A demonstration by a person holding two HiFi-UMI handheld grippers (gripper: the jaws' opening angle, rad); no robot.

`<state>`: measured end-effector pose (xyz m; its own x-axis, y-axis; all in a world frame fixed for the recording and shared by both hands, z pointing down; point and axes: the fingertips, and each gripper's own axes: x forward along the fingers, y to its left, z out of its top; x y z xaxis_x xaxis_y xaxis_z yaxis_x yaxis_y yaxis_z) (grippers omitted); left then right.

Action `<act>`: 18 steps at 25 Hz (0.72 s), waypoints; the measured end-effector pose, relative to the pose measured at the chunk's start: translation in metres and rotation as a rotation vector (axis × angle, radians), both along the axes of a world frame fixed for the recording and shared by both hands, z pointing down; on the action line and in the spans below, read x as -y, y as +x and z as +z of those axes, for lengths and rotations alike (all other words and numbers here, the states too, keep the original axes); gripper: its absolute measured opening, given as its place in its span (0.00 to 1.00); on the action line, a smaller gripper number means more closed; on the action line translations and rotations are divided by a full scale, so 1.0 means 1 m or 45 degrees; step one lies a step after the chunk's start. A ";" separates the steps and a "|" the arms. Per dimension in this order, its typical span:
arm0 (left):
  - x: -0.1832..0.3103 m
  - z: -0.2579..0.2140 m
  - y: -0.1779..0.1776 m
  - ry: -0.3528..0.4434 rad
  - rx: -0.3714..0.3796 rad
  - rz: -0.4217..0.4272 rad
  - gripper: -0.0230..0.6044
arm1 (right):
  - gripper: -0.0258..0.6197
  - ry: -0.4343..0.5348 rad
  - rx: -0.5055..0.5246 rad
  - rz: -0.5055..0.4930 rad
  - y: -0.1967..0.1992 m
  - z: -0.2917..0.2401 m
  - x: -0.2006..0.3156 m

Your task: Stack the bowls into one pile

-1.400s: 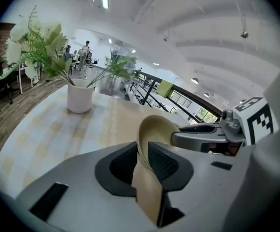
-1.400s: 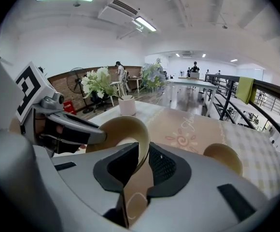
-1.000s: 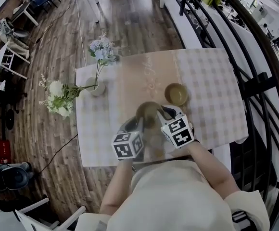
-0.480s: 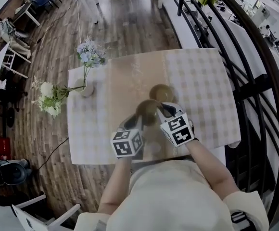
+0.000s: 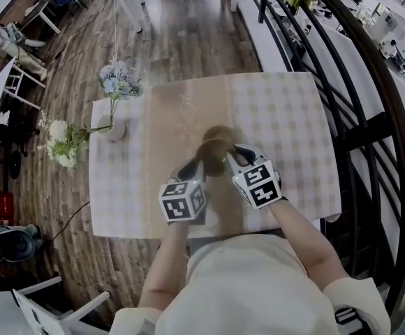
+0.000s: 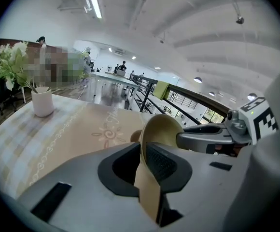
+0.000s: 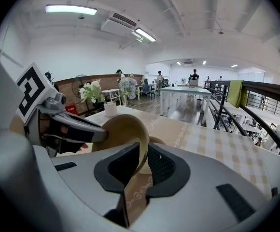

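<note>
A tan bowl [image 5: 214, 150] hangs tilted above the table, held by its rim from both sides. My left gripper [image 5: 193, 165] has the bowl's rim [image 6: 161, 128] between its jaws, which are closing, and the pads press on it. Opposite, my right gripper [image 5: 236, 153] is shut on the far rim [image 7: 121, 131]. A second tan bowl [image 5: 221, 132] stands on the table just beyond and partly under the held one; only a sliver [image 7: 157, 141] shows. Each gripper sees the other: right gripper [image 6: 203, 141], left gripper [image 7: 76, 128].
The table [image 5: 286, 117] has a checked cloth with a beige runner down the middle. A white vase with flowers [image 5: 111, 127] stands at its left edge. A dark railing [image 5: 370, 117] runs along the right, past the table's edge.
Both grippers have carried the held bowl across the table toward the second bowl, which stood apart to the right before and now lies right behind it.
</note>
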<state>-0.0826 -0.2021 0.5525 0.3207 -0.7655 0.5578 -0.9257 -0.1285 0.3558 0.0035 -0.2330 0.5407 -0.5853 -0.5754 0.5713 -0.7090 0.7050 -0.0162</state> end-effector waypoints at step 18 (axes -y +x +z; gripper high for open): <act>0.045 0.028 0.003 -0.084 0.164 -0.009 0.10 | 0.11 -0.087 -0.068 -0.036 0.005 0.038 0.039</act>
<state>-0.0796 -0.2473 0.5810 0.2376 -0.7280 0.6430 -0.9651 -0.1021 0.2411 0.0087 -0.2718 0.5783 -0.5684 -0.5177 0.6395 -0.6898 0.7234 -0.0275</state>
